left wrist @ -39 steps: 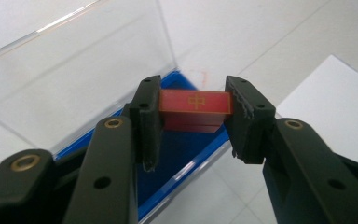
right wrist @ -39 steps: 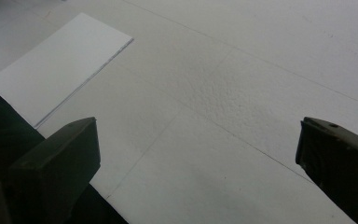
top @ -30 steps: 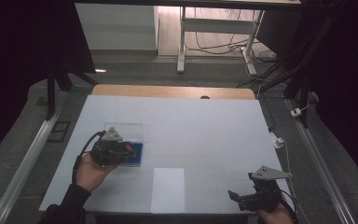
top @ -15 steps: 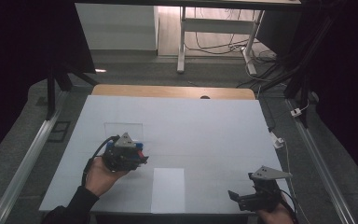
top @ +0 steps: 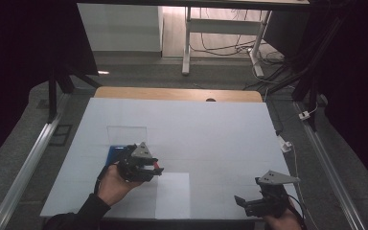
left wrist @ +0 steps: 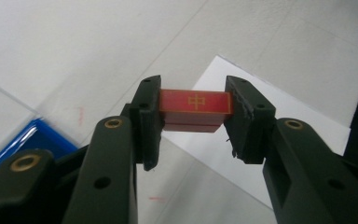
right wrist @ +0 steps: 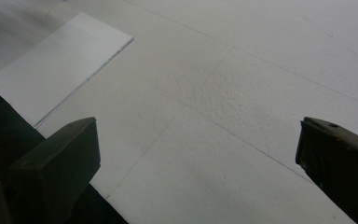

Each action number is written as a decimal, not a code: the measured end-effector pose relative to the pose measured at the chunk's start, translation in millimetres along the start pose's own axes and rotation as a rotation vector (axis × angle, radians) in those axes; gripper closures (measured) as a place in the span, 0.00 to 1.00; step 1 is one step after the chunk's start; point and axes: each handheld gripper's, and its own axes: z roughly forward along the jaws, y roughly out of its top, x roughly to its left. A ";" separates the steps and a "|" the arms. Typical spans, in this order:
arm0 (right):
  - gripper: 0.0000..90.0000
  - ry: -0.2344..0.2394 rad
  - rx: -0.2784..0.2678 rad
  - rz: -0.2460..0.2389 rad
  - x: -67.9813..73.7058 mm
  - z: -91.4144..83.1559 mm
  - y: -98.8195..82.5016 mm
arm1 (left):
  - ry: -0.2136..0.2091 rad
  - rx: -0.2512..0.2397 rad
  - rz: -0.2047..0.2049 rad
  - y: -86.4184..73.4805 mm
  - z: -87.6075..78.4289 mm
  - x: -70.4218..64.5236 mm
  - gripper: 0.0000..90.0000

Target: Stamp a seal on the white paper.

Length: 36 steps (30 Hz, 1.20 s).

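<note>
Above the near-left corner of the white paper sheet, the red tile is pinched only by its ends in the left gripper, so a tilt could drop it; the right gripper gapes empty.

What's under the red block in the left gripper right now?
Beneath the red block gripped by the left gripper: the white sheet's corner and white table. Its underside is hidden.
</note>
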 end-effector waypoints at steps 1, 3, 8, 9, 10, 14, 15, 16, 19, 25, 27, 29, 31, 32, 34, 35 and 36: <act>0.00 0.000 0.000 0.000 0.0 0.0 0.0 | -0.004 0.003 0.002 0.9 1.7 -1.8 0.65; 0.00 -0.001 0.001 -0.001 0.1 0.0 0.0 | -0.014 0.008 0.009 2.4 5.5 -5.6 0.65; 0.00 -0.001 0.002 -0.006 0.3 -0.1 0.0 | -0.028 0.035 0.045 7.1 17.4 -17.3 0.65; 0.00 -0.002 0.003 -0.006 0.3 -0.1 0.0 | -0.030 0.039 0.053 7.9 19.7 -19.6 0.65; 0.00 -0.002 0.003 -0.007 0.5 -0.1 0.0 | -0.032 0.044 0.059 8.7 22.1 -21.9 0.65; 0.00 -0.003 0.003 -0.010 0.7 -0.1 -0.1 | -0.039 0.063 0.085 10.5 30.0 -28.9 0.65; 0.00 -0.004 0.003 -0.011 0.7 -0.1 -0.1 | -0.043 0.067 0.089 10.7 31.9 -30.0 0.65; 0.00 -0.004 0.003 -0.012 0.8 -0.1 -0.1 | -0.046 0.066 0.089 10.6 33.9 -31.1 0.65; 0.00 -0.004 0.003 -0.014 0.8 0.1 -0.1 | -0.052 0.075 0.095 10.5 39.8 -33.0 0.65; 0.00 -0.004 0.005 -0.015 1.3 0.2 0.0 | -0.056 0.089 0.081 10.4 52.9 -30.9 0.65; 0.00 -0.004 0.005 -0.018 1.3 0.1 -0.1 | -0.049 0.091 0.081 10.3 56.1 -30.2 0.65; 0.00 -0.003 0.006 -0.018 1.2 0.1 -0.1 | -0.044 0.094 0.079 10.1 58.6 -29.2 0.65; 0.00 -0.002 0.006 -0.019 1.4 0.1 -0.1 | -0.041 0.095 0.077 9.6 60.8 -28.1 0.65; 0.00 -0.002 0.005 -0.021 1.4 0.1 -0.1 | -0.037 0.097 0.077 9.5 61.8 -27.8 0.65; 0.00 -0.003 0.005 -0.022 1.5 0.1 -0.1 | -0.029 0.097 0.079 9.1 63.3 -27.1 0.65; 0.00 -0.004 0.005 -0.022 1.6 0.2 -0.1 | -0.027 0.096 0.080 9.0 63.8 -26.7 0.65; 0.00 -0.004 0.005 -0.023 1.7 0.2 -0.1 | -0.024 0.095 0.079 9.0 64.2 -26.4 0.65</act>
